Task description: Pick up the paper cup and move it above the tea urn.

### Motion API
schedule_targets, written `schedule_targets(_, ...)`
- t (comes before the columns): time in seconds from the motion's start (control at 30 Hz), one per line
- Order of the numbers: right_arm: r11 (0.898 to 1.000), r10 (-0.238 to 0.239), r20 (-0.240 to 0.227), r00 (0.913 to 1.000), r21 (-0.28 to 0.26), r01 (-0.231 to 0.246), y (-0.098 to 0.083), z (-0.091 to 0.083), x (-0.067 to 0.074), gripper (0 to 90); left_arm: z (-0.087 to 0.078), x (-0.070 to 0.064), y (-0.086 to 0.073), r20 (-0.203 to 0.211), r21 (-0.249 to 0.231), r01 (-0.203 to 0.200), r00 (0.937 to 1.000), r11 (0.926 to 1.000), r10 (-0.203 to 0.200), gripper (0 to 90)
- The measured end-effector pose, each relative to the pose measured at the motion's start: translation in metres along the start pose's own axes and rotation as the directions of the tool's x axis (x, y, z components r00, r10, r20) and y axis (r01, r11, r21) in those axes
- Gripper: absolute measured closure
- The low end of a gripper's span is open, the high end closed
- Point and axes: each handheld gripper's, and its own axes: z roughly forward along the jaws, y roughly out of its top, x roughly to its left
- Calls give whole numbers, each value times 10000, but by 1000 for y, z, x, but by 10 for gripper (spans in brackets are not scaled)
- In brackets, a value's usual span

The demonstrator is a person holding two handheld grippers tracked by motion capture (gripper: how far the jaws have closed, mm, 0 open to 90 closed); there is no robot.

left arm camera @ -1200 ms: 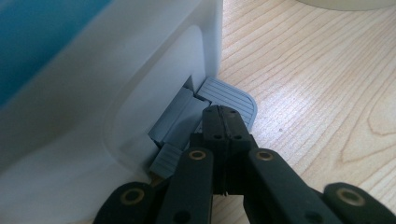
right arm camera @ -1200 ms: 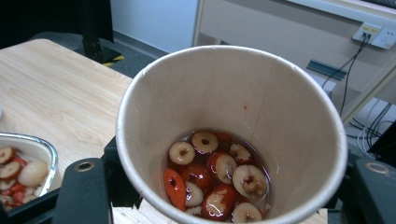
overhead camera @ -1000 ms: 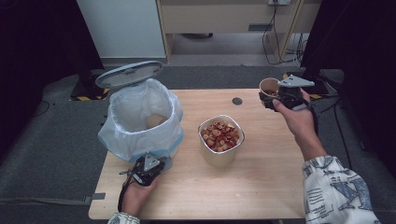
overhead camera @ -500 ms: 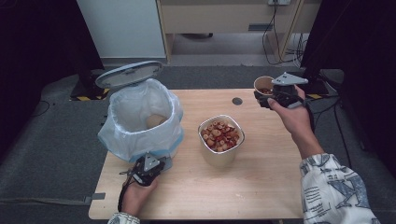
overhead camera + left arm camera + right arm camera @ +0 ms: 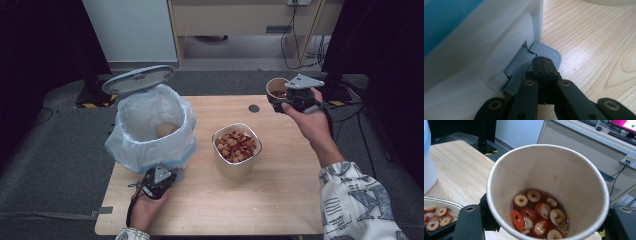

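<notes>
A white pedal bin (image 5: 150,120) with a plastic liner stands on the table's left, its grey lid (image 5: 138,79) raised. My left gripper (image 5: 159,179) is at the bin's foot. Its jaws (image 5: 543,61) are shut, with the tips resting on the grey pedal (image 5: 549,51). At the far right my right gripper (image 5: 295,100) is shut on a paper cup (image 5: 276,87), held upright above the table corner. The cup (image 5: 544,167) sits between the gripper's (image 5: 547,215) jaws, and red date slices (image 5: 539,215) lie in liquid at its bottom.
A pale bowl (image 5: 236,165) of date slices (image 5: 236,144) stands mid-table, and its rim (image 5: 439,202) lies below and left of the cup. A brown lump (image 5: 165,130) lies in the bin. A small dark disc (image 5: 254,108) marks the wood near the far edge.
The right hand has carried the cup slightly left and up. The left gripper has stayed on the pedal with the lid up.
</notes>
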Motion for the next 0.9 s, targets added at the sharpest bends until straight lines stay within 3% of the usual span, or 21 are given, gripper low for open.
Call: schedule_targets(0.9,9963,-809,-226,9965,-320,801,21,3,9,310,0,0,0,-6,0,-28,10000,10000,28,894)
